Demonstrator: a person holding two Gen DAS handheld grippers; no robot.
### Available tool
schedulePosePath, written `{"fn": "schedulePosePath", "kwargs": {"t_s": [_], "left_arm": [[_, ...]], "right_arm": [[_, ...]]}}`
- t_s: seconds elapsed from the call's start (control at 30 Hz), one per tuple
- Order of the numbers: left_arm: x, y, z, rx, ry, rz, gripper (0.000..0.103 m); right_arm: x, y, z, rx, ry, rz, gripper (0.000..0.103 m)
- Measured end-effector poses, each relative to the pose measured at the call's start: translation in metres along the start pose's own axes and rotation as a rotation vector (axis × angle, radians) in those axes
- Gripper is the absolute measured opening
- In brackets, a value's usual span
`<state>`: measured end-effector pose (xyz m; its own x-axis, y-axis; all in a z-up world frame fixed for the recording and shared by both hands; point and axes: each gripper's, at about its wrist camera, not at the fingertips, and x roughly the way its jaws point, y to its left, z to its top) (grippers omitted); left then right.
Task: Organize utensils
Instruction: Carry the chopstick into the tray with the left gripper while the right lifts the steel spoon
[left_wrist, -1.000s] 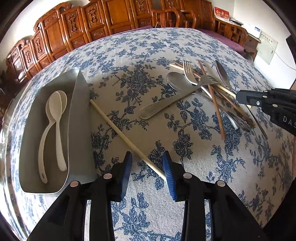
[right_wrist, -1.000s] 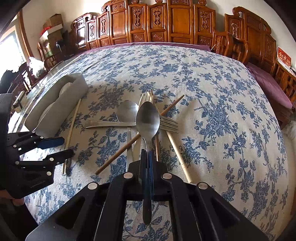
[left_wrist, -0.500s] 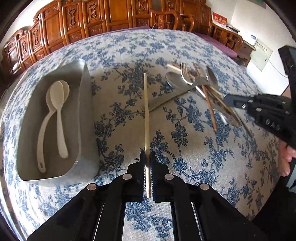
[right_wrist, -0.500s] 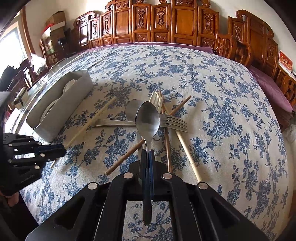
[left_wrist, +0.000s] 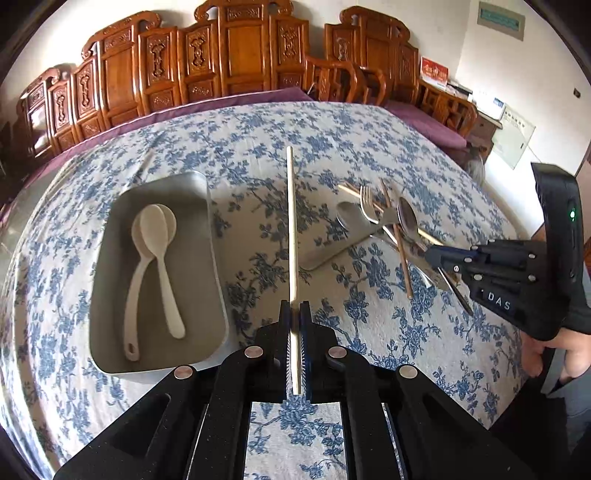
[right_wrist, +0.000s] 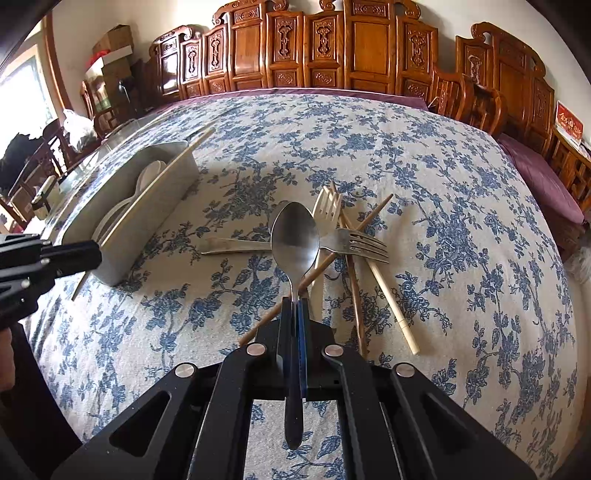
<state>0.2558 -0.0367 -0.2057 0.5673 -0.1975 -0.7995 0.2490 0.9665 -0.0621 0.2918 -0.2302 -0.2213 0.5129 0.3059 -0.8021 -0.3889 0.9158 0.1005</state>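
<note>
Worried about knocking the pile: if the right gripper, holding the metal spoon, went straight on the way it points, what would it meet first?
Probably the utensil pile. The right gripper, shut on the steel spoon, aims at the brown wooden chopstick and silver fork crossing just ahead; depth is unclear.

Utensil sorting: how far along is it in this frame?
Early. Done: two white spoons lie in the metal tray. In hand: the left hand-held gripper is shut on a pale chopstick, and the right hand-held gripper on a steel spoon. Left: the forks and chopsticks piled on the tablecloth.
</note>
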Motion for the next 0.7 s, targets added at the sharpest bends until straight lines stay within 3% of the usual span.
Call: {"fn": "schedulePosePath", "kwargs": {"t_s": [0.47, 0.7], "left_arm": [[-0.018, 0.039, 0.004, -0.045, -0.027, 0.043, 0.004], [-0.014, 0.063, 0.002, -0.077, 0.006, 0.065, 0.004]], "right_arm": [[-0.014, 0.034, 0.007, -0.039, -0.039, 0.049, 0.004], [-0.019, 0.057, 0.012, -0.069, -0.058, 0.09, 0.004]]}}
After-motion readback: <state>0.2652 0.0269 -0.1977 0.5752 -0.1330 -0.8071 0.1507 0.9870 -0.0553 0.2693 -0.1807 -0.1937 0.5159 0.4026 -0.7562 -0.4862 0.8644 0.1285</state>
